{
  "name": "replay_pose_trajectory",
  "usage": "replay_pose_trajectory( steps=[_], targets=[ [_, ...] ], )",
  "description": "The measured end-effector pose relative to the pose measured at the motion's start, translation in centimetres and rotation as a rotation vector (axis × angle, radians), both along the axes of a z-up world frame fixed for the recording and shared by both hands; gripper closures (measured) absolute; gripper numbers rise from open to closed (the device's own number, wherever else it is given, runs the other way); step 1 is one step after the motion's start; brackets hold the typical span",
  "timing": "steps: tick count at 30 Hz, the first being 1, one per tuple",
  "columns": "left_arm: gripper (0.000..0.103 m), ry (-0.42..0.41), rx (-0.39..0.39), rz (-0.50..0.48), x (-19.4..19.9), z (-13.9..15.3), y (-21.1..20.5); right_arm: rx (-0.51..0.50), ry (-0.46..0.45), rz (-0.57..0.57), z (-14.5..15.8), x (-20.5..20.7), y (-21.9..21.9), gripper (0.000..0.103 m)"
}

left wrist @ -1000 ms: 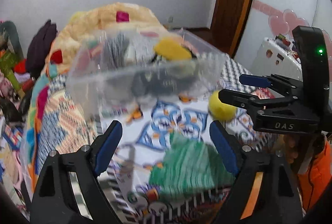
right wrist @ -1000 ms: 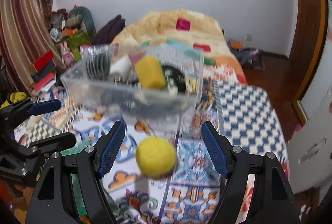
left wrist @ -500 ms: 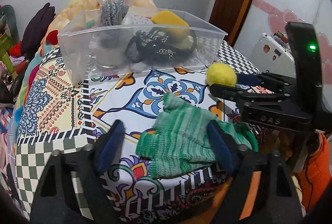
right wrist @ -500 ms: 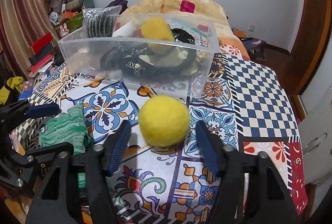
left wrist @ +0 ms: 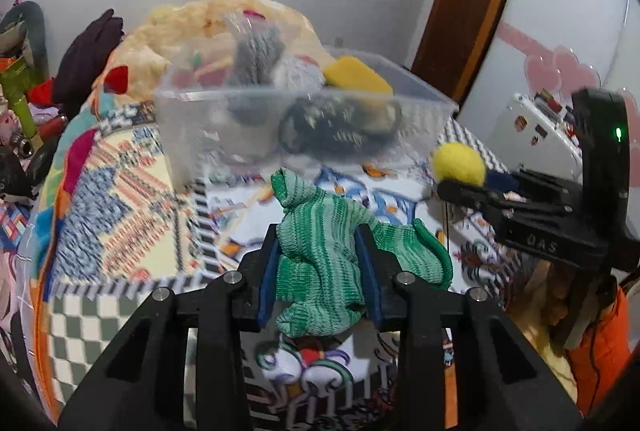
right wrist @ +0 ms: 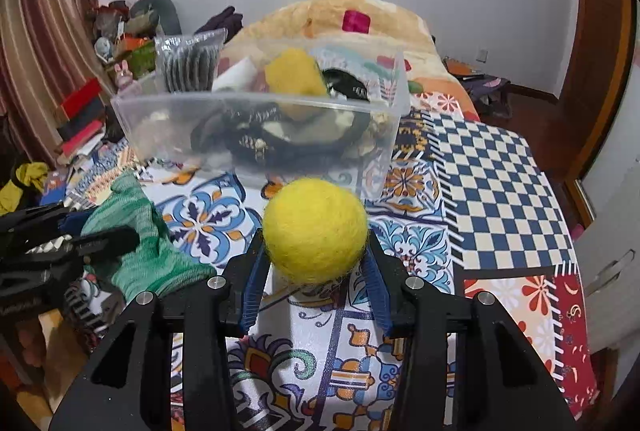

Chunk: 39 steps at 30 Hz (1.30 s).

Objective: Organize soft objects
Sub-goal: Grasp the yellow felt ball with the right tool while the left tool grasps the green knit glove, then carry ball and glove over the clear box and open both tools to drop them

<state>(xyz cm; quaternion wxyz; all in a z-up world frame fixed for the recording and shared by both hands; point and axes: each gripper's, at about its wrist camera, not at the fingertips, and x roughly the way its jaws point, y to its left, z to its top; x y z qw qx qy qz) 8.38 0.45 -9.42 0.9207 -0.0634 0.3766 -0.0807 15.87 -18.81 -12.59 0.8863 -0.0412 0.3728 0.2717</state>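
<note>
My left gripper (left wrist: 318,263) is shut on a green knitted glove (left wrist: 324,255) and holds it just above the patterned bedspread (left wrist: 120,215). My right gripper (right wrist: 316,263) is shut on a yellow felt ball (right wrist: 315,230), lifted off the bed; the ball also shows in the left wrist view (left wrist: 459,163). A clear plastic bin (right wrist: 256,127) stands further back on the bed, holding a yellow sponge (right wrist: 294,73), dark straps and a bagged grey item. The glove also shows at the left in the right wrist view (right wrist: 140,243).
A yellow blanket heap (right wrist: 340,19) lies behind the bin. Books and clutter (right wrist: 80,119) are stacked left of the bed. A wooden door (left wrist: 472,3) and a white cabinet (left wrist: 540,127) stand at the right. The checkered bed edge (right wrist: 500,191) runs right.
Both grippers have shut: the left on the green glove, the right on the yellow ball. Both objects have risen off the bedspread.
</note>
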Motion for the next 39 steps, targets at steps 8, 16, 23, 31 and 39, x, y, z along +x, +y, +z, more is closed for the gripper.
replay_pose_trajectory(
  steps=[8, 16, 23, 31, 39],
  targets=[
    [0.067, -0.131, 0.014, 0.062, 1.2, 4.0, 1.5, 0.017, -0.067, 0.007, 2.8, -0.3, -0.1, 0.062],
    [0.067, -0.227, 0.034, 0.118, 3.6, 6.8, 2.6, 0.073, -0.134, 0.017, 5.9, 0.9, 1.2, 0.062],
    [0.067, -0.256, 0.066, 0.137, 5.7, 7.0, 2.9, 0.085, -0.148, 0.047, 6.5, 2.8, 3.7, 0.062],
    [0.067, -0.206, 0.13, 0.15, 9.0, 4.5, 3.4, 0.057, -0.091, 0.096, 4.9, 5.3, 7.0, 0.062],
    [0.067, -0.175, 0.159, 0.131, 10.1, 2.8, 2.8, 0.021, -0.076, 0.104, 3.8, 5.7, 7.8, 0.061]
  ],
)
